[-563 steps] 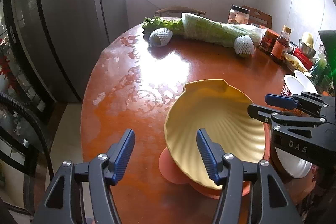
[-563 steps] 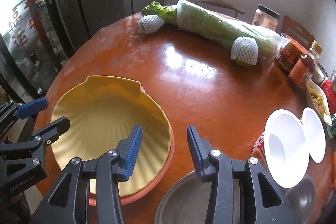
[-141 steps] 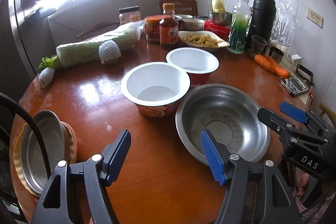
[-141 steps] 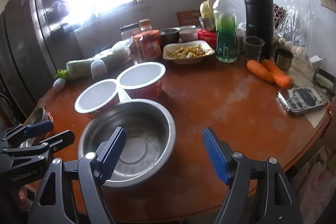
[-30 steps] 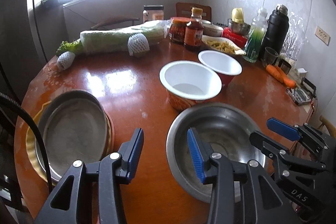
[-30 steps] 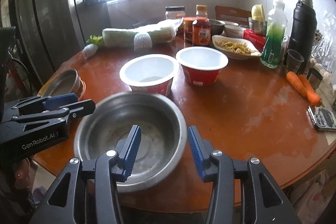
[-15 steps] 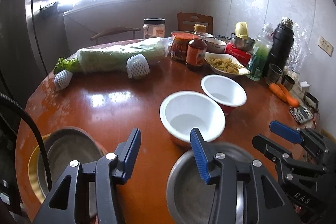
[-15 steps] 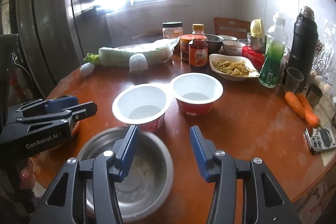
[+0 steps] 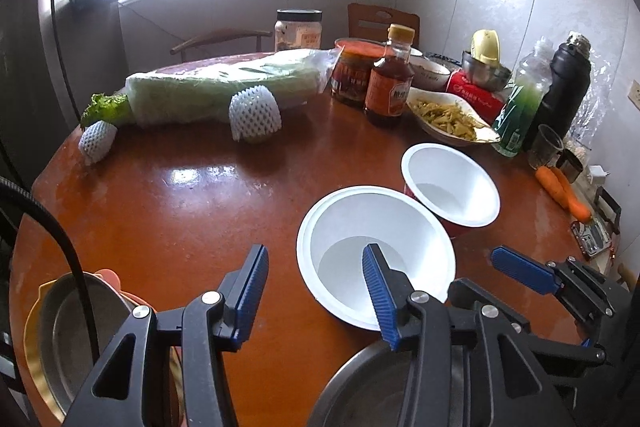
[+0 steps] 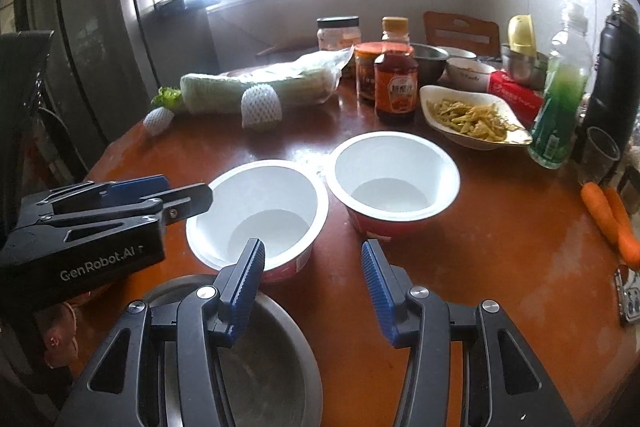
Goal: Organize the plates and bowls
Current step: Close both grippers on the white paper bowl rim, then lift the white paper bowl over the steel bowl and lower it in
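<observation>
Both grippers are angled down over the near edge of the table, side by side. Left gripper [image 9: 314,285] has its jaws apart, nothing between them; right gripper [image 10: 314,283] same deal.

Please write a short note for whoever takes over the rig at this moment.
Left gripper: open, holding nothing. Right gripper: open, holding nothing.
Two white paper bowls sit side by side mid-table: near bowl, far bowl.
Big steel bowl sits at the near table edge, under the grippers.
Done: a steel dish on the yellow plate at the left edge.
Left: paper bowls and big steel bowl, all unstacked.
</observation>
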Motion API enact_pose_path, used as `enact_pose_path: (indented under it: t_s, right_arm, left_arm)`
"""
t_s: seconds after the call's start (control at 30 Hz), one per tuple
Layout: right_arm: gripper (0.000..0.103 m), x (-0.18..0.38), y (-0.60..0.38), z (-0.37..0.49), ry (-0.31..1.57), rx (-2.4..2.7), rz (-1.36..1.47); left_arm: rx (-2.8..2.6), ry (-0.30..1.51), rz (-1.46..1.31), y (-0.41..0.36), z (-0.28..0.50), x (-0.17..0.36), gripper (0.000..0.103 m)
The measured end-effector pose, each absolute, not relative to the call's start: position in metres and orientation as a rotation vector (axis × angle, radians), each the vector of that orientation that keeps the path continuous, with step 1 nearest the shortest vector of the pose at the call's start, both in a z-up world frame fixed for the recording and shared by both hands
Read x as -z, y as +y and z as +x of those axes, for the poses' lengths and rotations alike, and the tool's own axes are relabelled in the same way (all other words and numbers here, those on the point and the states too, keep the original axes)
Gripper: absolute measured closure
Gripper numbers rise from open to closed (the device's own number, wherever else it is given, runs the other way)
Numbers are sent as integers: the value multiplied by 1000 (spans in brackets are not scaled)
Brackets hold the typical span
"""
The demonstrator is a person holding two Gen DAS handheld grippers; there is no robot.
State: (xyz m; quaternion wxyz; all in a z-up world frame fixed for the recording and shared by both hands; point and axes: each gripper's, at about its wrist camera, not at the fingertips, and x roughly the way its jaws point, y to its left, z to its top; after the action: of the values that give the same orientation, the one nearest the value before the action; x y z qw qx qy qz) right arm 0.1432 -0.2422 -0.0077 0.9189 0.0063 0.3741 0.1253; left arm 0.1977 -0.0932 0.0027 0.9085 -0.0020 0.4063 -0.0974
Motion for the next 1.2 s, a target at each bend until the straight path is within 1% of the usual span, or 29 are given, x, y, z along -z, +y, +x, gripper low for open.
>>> enact_pose_path:
  t_s: [0.27, 0.37, 0.5, 0.6, 0.73, 0.8, 0.83, 0.93, 1.2]
  right_arm:
    - [52, 19, -236, 157, 788, -286, 10]
    - [54, 19, -235, 160, 789, -287, 3]
    - [61, 21, -231, 164, 800, -308, 2]
    - [61, 23, -228, 167, 809, -317, 9]
    - [62, 25, -224, 170, 818, -320, 5]
    - [64, 25, -223, 170, 817, -321, -1]
    - [65, 25, -222, 171, 817, -323, 0]
    - [67, 23, -219, 169, 809, -326, -3]
    - [67, 5, -216, 162, 757, -332, -11]
  left_arm:
    - [193, 882, -11, -94, 209, 10, 54]
    - [207, 890, -14, -96, 211, 12, 54]
    - [223, 902, -21, -96, 214, 15, 54]
    - [230, 911, -29, -96, 216, 17, 54]
    - [238, 925, -42, -95, 218, 20, 56]
    - [253, 931, -58, -94, 219, 20, 62]
    - [255, 933, -62, -94, 219, 20, 62]
    - [241, 906, -59, -92, 214, 14, 62]
    - [242, 834, -63, -88, 201, -9, 62]
